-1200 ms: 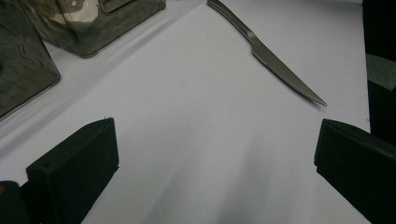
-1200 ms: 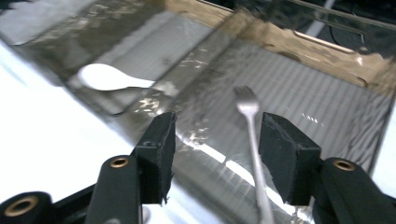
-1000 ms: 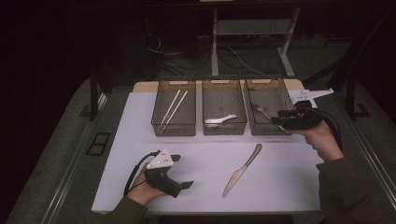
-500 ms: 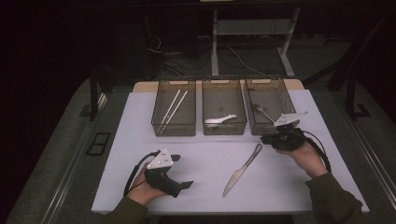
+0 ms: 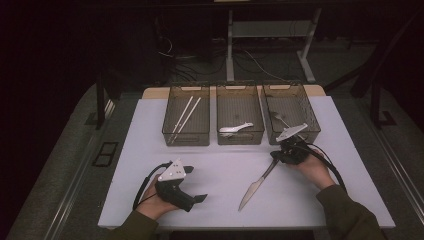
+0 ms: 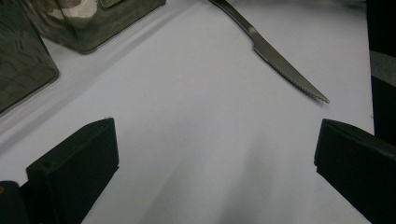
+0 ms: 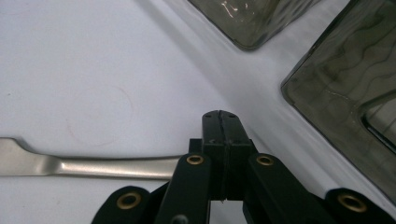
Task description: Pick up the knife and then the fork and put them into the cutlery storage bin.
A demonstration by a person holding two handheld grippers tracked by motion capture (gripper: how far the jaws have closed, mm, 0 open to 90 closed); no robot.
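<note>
1. Knife (image 5: 257, 183) is lying on the white table (image 5: 220, 165), right of centre; its blade tip is pointing toward the person's edge and its handle is running up and to the right, reaching under the right gripper (image 5: 276, 156).
2. Right gripper is sitting low over the handle end, held by the person's right hand (image 5: 311, 166); in the right gripper view its jaws are pressing together with no gap showing, and the knife handle (image 7: 93, 164) is passing behind the jaw linkage; whether the jaws are pinching the handle I cannot tell.
3. Left gripper (image 5: 199, 198) is resting on the table near the front edge, held in the left hand (image 5: 152, 200); in the left gripper view its jaws are standing wide apart with bare table between them, gripping nothing; the knife's serrated blade (image 6: 289, 74) is lying well ahead of them.
4. Three smoky see-through bins are standing in a row at the far side of the table; the left bin (image 5: 186, 121) is holding a pair of chopsticks (image 5: 184, 117); the middle bin (image 5: 239, 120) is holding a white spoon (image 5: 236, 128); the right bin (image 5: 291, 114) is holding a metal utensil (image 5: 278, 118), too small to identify.
5. Right gripper is positioned just in front of the right bin, apart from it.
</note>
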